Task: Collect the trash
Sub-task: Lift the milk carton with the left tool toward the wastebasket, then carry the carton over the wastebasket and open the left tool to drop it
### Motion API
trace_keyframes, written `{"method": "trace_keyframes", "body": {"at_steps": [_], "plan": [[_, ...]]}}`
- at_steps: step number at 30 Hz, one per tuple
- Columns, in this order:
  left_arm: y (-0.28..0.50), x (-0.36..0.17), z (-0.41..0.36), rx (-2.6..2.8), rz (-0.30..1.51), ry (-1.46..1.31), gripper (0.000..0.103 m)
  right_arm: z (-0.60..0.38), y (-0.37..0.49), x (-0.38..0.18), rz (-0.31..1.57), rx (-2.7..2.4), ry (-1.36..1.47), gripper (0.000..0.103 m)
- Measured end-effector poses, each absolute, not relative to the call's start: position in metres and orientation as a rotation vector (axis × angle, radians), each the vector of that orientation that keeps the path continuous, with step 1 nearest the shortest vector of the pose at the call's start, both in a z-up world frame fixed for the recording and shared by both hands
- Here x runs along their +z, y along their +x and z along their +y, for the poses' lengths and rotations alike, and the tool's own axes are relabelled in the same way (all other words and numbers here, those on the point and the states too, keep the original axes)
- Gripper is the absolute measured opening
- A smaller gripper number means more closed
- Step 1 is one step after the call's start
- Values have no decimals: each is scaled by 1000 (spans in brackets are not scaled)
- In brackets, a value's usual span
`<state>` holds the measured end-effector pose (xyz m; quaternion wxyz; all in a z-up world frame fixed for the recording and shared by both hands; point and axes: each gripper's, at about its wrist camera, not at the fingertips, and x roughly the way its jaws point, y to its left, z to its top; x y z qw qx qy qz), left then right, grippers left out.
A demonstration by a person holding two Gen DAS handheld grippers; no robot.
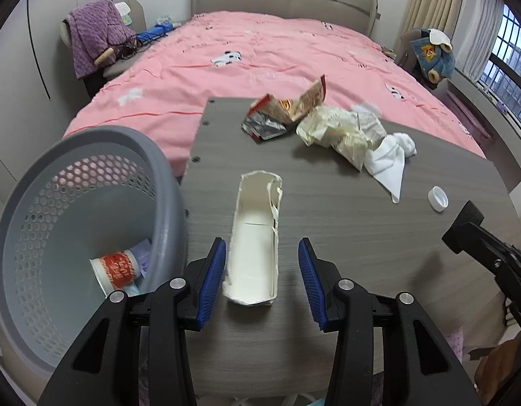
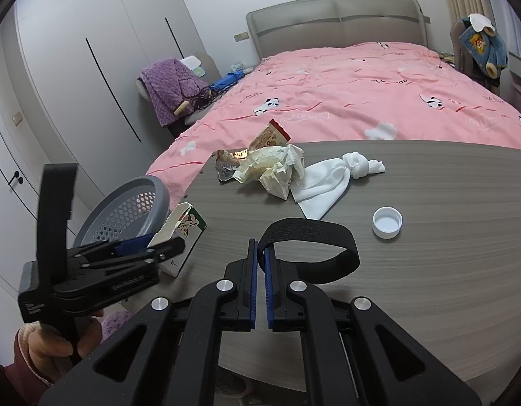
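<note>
My left fingers (image 1: 262, 277) stand apart astride the torn carton (image 1: 255, 240), lower centre on the table (image 1: 328, 237); pads clear. Bin (image 1: 74, 237) at lower left. Right fingers (image 2: 261, 287) together. Wrappers (image 1: 334, 128), cloth (image 1: 390, 159), cap (image 1: 437, 198) beyond.

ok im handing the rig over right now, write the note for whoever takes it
Left hand-held gripper: open, fingers either side of the torn carton near the table edge, not gripping yet.
Right hand-held gripper: shut, empty, low over the table beside a black strap.
Basket: off the table's left edge, with a red-and-white cup and a few scraps already in it.
Left to do: the carton, then the foil wrapper, snack packet, crumpled paper, white cloth and cap on the far part of the table.
</note>
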<state>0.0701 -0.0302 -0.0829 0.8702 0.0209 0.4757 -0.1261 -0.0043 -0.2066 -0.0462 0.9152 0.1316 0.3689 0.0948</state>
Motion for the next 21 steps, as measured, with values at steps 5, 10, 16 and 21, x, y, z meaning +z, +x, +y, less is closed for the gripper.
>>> {"method": "trace_keyframes", "body": {"at_steps": [5, 10, 16, 21], "plan": [[76, -94, -32, -271, 1030, 29, 28, -207, -4, -46, 759, 193, 269, 5], [74, -90, -27, -284, 1025, 14, 27, -206, -2, -45, 764, 189, 260, 5], [66, -59, -2, -260, 939, -20, 27, -185, 8, -38, 769, 217, 223, 5], [64, -40, 34, -175, 890, -26, 27, -151, 28, -25, 759, 290, 176, 5]]}}
